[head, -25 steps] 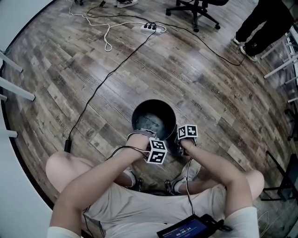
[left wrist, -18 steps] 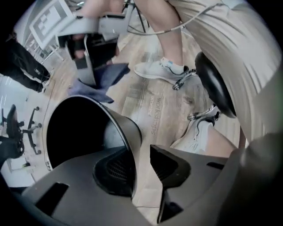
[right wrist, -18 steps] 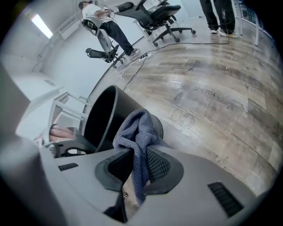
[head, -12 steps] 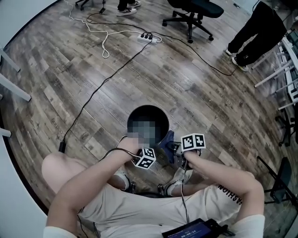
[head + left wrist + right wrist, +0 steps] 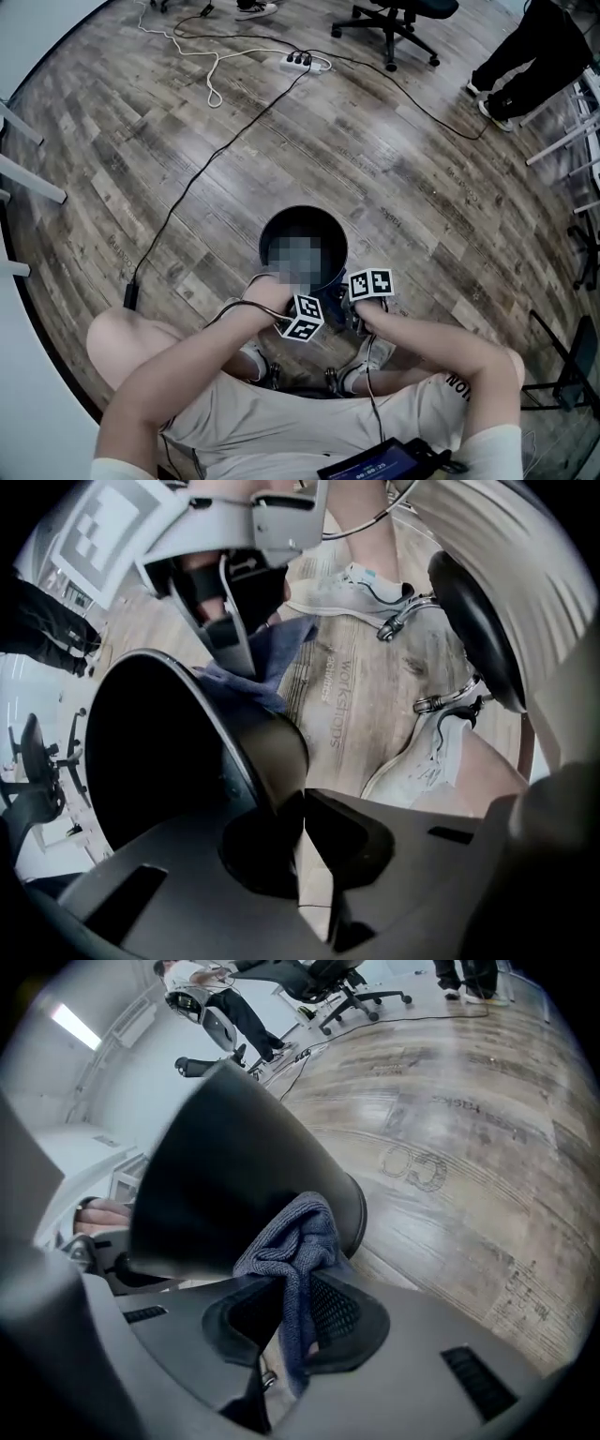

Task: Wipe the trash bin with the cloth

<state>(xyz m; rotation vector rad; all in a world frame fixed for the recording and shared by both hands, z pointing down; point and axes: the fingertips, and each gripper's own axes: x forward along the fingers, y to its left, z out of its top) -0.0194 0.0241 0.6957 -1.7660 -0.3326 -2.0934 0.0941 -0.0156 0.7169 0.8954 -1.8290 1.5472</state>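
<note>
Two roles: the left hand-held gripper [image 5: 302, 803] has just closed on the trash bin [image 5: 269, 749] rim, likely to steady it; the right hand-held gripper [image 5: 298, 1290] pinches the cloth [image 5: 292, 1234] against its side.

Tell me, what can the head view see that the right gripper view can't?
Only the head view shows the person's bare knees and the tablet at the bottom edge. Only the right gripper view shows, up close, the right gripper with its fingers shut on the blue cloth, which is bunched up by the bin's rim. Both views show the black trash bin, the wooden floor and an office chair.
</note>
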